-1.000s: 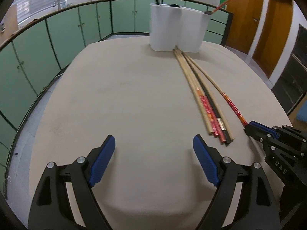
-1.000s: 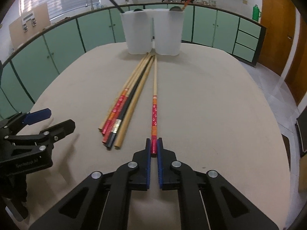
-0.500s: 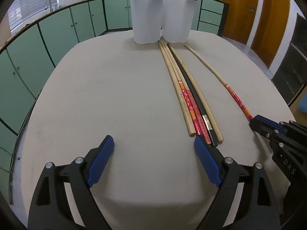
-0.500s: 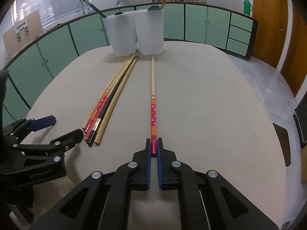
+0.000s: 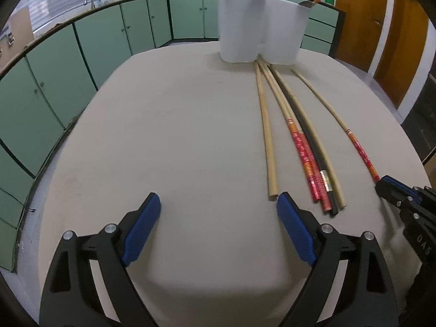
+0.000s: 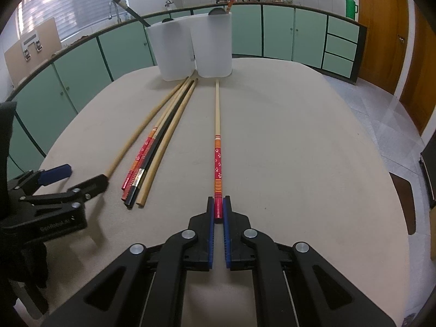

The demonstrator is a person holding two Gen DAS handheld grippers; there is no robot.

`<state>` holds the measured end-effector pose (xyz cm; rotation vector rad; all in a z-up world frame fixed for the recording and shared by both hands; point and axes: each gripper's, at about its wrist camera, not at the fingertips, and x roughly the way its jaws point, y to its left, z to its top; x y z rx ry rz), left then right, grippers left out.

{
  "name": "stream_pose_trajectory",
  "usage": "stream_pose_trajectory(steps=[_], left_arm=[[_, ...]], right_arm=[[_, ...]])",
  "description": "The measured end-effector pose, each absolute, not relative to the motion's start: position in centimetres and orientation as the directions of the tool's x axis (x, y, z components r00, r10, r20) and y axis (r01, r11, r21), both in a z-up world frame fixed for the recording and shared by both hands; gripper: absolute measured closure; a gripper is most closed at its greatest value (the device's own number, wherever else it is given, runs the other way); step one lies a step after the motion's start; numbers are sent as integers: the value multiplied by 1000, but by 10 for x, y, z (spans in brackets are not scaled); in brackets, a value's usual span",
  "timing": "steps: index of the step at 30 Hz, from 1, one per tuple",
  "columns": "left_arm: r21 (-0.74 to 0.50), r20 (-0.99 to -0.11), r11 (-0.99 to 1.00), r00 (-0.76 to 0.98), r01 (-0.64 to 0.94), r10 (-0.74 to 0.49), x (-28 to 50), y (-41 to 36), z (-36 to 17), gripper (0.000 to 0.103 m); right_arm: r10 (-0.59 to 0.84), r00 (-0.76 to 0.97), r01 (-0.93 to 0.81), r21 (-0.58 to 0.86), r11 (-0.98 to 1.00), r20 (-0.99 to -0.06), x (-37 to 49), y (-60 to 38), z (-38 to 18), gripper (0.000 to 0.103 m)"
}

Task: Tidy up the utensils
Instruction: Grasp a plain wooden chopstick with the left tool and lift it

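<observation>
Chopstick (image 6: 218, 147) with red flowered end clamped between the blue pads (image 6: 210, 218) of the right gripper (image 6: 218, 212), long axis straight ahead of the fingers, pale tip toward the right-hand one of two white plastic holders (image 6: 214, 46) at the far edge of the table (image 6: 299, 141). Seems still flat on the beige surface, though cannot tell for sure. Judged next: lift and tip upright over a holder, so the line from grip to holder matters most, and that line is already nearly straight.

Left gripper (image 5: 218, 212) spread wide and empty, near the table's near edge, right pad (image 5: 294, 234) just beside the butt of a plain bamboo chopstick (image 5: 268, 139). Beside that, bundle (image 5: 313, 158) of four: one red-patterned, one black with a metallic band, two plain wood, all fanned from the holders' base toward the near edge. Nearer arm for these: the left.

Slender, smooth, round sticks; lacquered ends likely slippery, bare wood grippier. Holders smooth, translucent, tall, already holding a few utensils.
</observation>
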<state>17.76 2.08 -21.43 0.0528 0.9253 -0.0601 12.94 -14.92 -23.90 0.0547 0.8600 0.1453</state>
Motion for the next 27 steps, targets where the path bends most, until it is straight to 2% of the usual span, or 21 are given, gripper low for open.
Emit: stream_pose_trajectory(steps=[8,11,16,19,22,24,27], left_arm=[[-7,-798,994,599,112,-73,180,16,-214,18],[-10,-795,993,602,120,-81,184,16,-213,26],[-11,-787,989,609,148,-100,184,9,-213,47],[-12,-782,984,612,178,-120,182,4,-212,71],[-29,-780,979,608,201,-148,181,0,-212,89],[-37,-779,976,606,214,-162,181,-2,-213,97],[-40,-778,975,606,220,-168,180,-3,-213,97]], right_arm=[[162,640,-109,120,987,-751,130,-151,-239,97],[162,639,-109,120,987,-752,131,-151,-239,97],[168,635,-113,123,986,-754,132,-152,-240,96],[169,634,-117,122,986,-755,133,-151,-240,96],[176,633,-117,131,984,-754,133,-152,-241,96],[178,633,-117,134,984,-754,133,-152,-241,97],[169,635,-117,122,986,-754,132,-151,-241,97]])
